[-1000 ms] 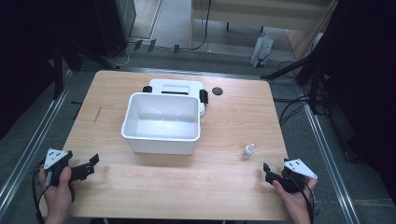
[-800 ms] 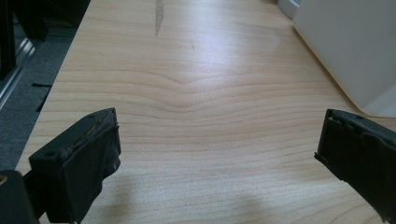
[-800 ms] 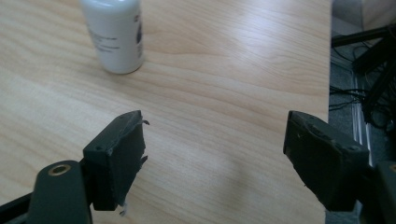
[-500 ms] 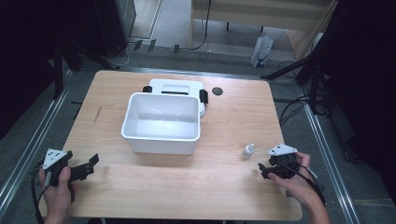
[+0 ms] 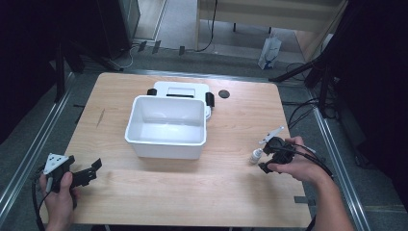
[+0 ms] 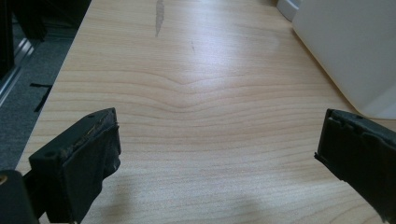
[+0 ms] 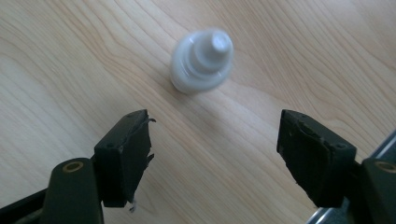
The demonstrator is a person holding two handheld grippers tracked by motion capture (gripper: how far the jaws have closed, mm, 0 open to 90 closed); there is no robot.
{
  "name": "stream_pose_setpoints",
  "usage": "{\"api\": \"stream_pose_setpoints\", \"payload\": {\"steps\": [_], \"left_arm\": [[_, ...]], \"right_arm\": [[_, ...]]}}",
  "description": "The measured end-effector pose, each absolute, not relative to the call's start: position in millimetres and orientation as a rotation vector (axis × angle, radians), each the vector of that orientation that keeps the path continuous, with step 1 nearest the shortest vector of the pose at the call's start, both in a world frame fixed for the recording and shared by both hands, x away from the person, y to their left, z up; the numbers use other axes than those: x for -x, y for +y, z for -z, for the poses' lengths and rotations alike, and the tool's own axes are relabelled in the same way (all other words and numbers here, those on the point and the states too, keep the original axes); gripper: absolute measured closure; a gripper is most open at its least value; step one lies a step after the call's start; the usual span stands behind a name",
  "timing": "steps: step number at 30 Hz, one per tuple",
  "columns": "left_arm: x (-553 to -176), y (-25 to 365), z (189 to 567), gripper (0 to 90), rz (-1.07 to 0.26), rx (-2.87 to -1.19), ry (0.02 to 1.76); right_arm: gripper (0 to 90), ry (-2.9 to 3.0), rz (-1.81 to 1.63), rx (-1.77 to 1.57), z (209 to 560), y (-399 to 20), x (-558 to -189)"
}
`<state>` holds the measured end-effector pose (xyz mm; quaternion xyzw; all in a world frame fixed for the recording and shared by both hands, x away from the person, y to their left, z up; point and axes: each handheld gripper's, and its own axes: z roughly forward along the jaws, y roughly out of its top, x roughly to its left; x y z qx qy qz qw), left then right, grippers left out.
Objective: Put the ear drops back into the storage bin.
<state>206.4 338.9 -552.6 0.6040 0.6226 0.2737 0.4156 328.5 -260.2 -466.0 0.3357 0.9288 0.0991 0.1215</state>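
Observation:
A small white bottle (image 5: 256, 155) stands upright on the wooden table (image 5: 192, 197), right of the white bin (image 5: 166, 148). My right gripper (image 5: 265, 158) hovers just to the bottle's right, tipped downward. In the right gripper view the bottle (image 7: 201, 60) shows from above, beyond the tips of that gripper (image 7: 212, 154). Its jaws have just been closing but still stand apart, with nothing between them. My left gripper (image 5: 95, 169) rests low at the table's near left corner. In the left gripper view it (image 6: 215, 154) is open over bare wood.
The bin is empty and sits mid-table; its wall (image 6: 345, 51) fills the upper right of the left gripper view. Behind it lies a white device (image 5: 180, 88) with black side parts, and a small black disc (image 5: 223, 93). Metal rails run along both table sides.
My right hand has risen and moved inward from the near right corner to just beside the bottle, tilting its gripper down. The left hand has stayed put.

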Motion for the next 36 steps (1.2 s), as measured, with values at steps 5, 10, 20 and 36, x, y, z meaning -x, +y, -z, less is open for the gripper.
{"api": "stream_pose_setpoints", "payload": {"steps": [5, 10, 20, 36], "left_arm": [[-206.6, 339.3, 552.6, 0.3, -0.686, -1.519, 1.562], [-206.8, 339.4, 552.7, 0.3, -0.685, -1.518, 1.565], [-206.8, 340.0, 552.7, 0.3, -0.686, -1.513, 1.572], [-207.2, 340.1, 552.9, 0.3, -0.686, -1.511, 1.575]], "right_arm": [[13.5, 2.805, -0.213, -0.986, 465.4, -248.0, -338.0], [21.5, 2.830, -0.109, -0.973, 465.5, -238.9, -345.7], [53.8, 2.881, -0.187, -0.984, 452.5, -229.0, -356.9], [72.0, 2.909, -0.145, -1.013, 451.1, -227.6, -368.0]]}}
